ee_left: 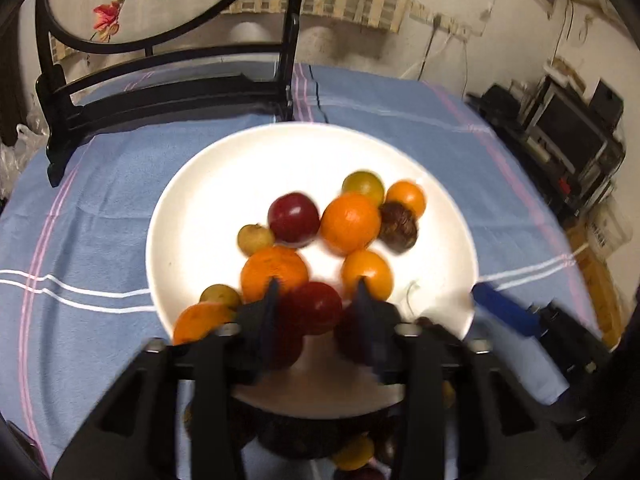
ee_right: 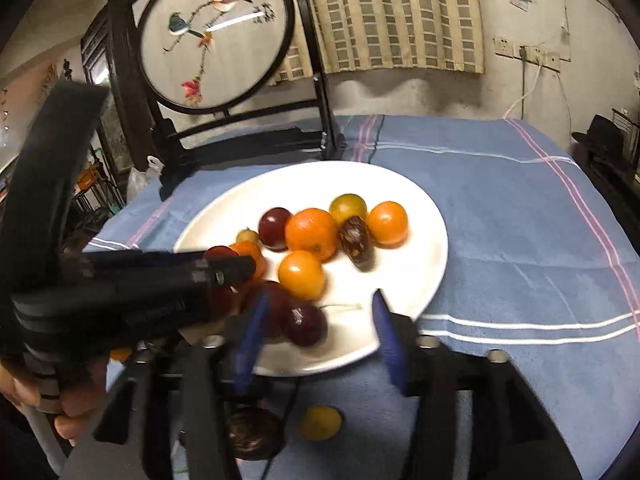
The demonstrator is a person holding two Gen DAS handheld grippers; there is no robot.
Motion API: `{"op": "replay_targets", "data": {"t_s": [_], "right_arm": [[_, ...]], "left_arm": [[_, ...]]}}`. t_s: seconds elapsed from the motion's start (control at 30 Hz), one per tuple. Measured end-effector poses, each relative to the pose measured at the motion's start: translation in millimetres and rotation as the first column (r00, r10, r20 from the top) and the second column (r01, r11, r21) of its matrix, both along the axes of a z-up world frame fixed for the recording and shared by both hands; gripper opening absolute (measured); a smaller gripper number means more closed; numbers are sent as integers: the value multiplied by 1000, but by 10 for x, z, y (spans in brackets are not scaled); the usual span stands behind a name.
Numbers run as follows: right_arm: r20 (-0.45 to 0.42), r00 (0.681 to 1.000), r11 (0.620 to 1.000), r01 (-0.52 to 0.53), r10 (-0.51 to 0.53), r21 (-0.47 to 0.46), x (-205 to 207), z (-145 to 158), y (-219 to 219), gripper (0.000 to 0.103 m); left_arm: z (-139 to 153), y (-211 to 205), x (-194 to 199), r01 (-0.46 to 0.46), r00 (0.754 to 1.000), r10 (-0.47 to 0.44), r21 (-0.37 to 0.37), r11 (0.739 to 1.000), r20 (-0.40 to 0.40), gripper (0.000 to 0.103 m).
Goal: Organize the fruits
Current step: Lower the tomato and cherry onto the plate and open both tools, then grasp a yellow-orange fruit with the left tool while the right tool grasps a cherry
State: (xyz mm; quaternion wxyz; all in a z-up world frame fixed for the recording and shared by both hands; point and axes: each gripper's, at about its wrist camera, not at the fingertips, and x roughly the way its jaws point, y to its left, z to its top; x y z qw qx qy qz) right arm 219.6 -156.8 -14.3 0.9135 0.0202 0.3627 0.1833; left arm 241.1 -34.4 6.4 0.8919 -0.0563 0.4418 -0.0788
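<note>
Blue striped cloth is covering the counter, and a white plate of mixed fruit is sitting toward its near edge. Nearest of all, off the plate at the near edge, a small yellow fruit is lying on the cloth beside a dark bowl-like object that is too blurred to identify; both probably belong in the sorting.

Over the plate's near rim, the right gripper is hanging released, its blue fingers spread wide around a dark red plum without touching it, likely lining up for a pick. The left gripper is reaching in from the counter's left side, its fingers parted around another dark red fruit; blur is making it impossible to tell whether they are pressing on it.

Farther in, oranges and smaller orange fruits are clustering with a red plum, a brown date-like fruit and a greenish fruit, all still mixed, so the organizing is looking unfinished.

At the far edge, a dark wooden stand with a round embroidered screen is standing upright, well apart from the work.
</note>
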Motion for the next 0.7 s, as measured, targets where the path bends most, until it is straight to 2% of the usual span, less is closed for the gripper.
{"op": "replay_targets", "data": {"t_s": [0.07, 0.1, 0.33, 0.43, 0.7], "right_arm": [[-8, 1000, 1000, 3, -3, 23, -18, 3, -50, 55], [-10, 1000, 1000, 5, -4, 28, -27, 6, -60, 55], [6, 1000, 999, 14, -14, 38, -179, 113, -116, 58], [20, 1000, 1000, 11, -12, 29, -278, 151, -117, 64], [-2, 1000, 1000, -7, 7, 25, -587, 73, -119, 70]], "left_arm": [[54, -3, -59, -2, 1000, 2, 0, 1000, 15, 65], [92, 6, -114, -7, 999, 6, 8, 1000, 31, 66], [237, 232, -500, -19, 999, 21, -24, 1000, 51, 68], [316, 327, -730, -17, 997, 19, -34, 999, 71, 70], [402, 626, -1295, -11, 994, 10, 12, 1000, 113, 71]]}}
